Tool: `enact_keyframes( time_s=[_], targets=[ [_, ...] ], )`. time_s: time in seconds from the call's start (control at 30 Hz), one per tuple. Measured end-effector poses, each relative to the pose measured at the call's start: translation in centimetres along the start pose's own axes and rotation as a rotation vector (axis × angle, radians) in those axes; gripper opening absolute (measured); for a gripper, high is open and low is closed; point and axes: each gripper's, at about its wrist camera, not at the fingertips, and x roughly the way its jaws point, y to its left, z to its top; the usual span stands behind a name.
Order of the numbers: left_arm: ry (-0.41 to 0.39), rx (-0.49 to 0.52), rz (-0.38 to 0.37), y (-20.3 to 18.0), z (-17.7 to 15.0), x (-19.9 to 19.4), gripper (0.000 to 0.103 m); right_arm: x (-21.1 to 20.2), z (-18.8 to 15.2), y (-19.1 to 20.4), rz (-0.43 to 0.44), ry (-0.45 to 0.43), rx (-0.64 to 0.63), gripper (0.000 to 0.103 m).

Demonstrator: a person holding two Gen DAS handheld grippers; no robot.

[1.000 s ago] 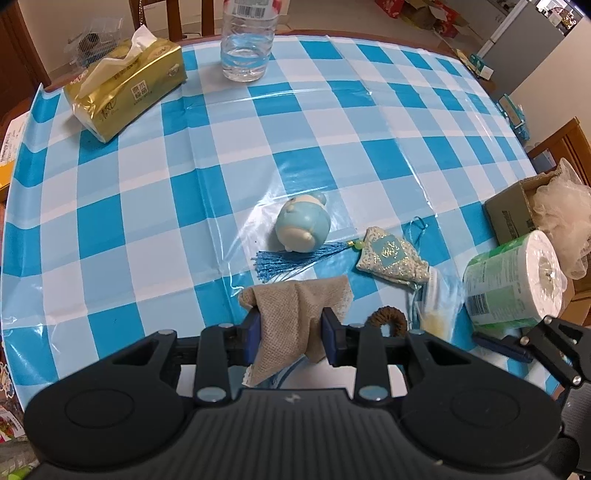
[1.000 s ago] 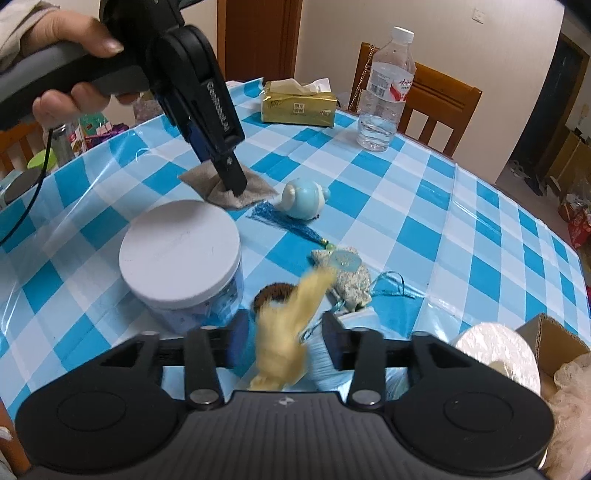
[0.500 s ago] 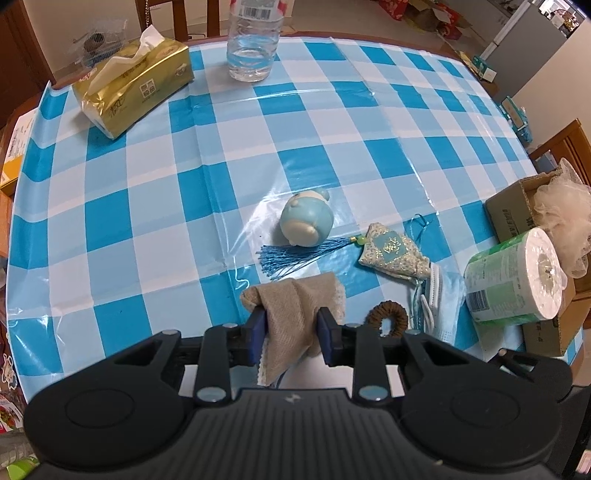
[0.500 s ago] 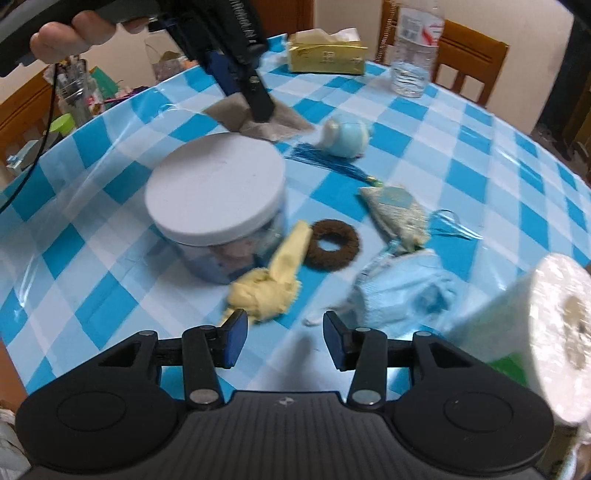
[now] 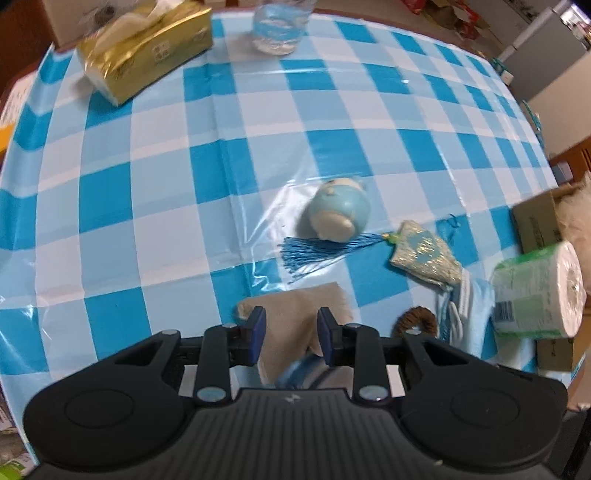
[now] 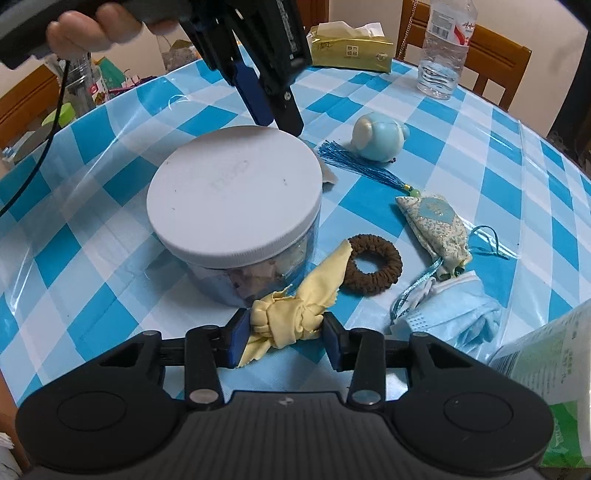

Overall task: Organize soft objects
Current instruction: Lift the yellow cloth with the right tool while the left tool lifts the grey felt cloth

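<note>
A beige cloth (image 5: 295, 306) lies crumpled on the checked tablecloth (image 5: 147, 184), and my left gripper (image 5: 290, 321) stands over it. Its pads still touch the cloth while the jaws are opening. From the right wrist view, that left gripper (image 6: 280, 123) points down behind a jar with a white lid (image 6: 232, 192), a hand holding it. A knotted yellow cloth (image 6: 314, 284) rests on the table against the jar. My right gripper (image 6: 284, 319) is closing on the knot, with a pad against each side.
Near the cloths lie a brown hair tie (image 6: 373, 266), an embroidered sachet (image 6: 436, 225) with a blue tassel, a round blue toy (image 6: 380, 140) and a blue face mask (image 6: 454, 314). A toilet roll (image 5: 535, 295) and a cardboard box (image 5: 535, 221) stand right; a tissue box (image 5: 144, 59) and a bottle (image 5: 277, 29) stand far.
The yellow cloth dropped from the right gripper onto the table beside the jar, and the right gripper then came down around it. The left gripper sank with the beige cloth.
</note>
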Motion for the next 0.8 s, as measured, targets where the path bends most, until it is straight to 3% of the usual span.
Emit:
enact_keyframes(
  time_s=[0.07,0.13,0.3,0.53,0.67,0.77,0.8],
  targets=[
    [0.007,-0.032,-0.038,0.5,0.1,0.4,0.045,0.0,0.0,0.0,-0.002,0.006,-0.003,0.047],
    [0.008,-0.059,-0.046,0.8,0.3,0.8,0.064,0.0,0.1,-0.1,0.001,0.009,0.000,0.047],
    [0.027,-0.057,-0.011,0.0,0.7,1.7,0.073,0.0,0.1,-0.2,0.004,0.011,0.002,0.047],
    [0.112,-0.094,0.041,-0.2,0.7,3.8,0.074,0.1,0.2,-0.3,0.002,0.011,0.003,0.047],
    [0.120,-0.105,0.037,-0.3,0.6,4.2,0.074,0.2,0.2,-0.3,-0.005,0.010,0.002,0.047],
    [0.116,-0.091,0.037,-0.9,0.5,4.3,0.066,0.3,0.2,-0.2,-0.013,0.010,-0.006,0.047],
    [0.114,-0.085,0.032,-1.0,0.5,4.3,0.058,0.3,0.2,-0.2,-0.015,0.010,-0.008,0.046]
  ],
)
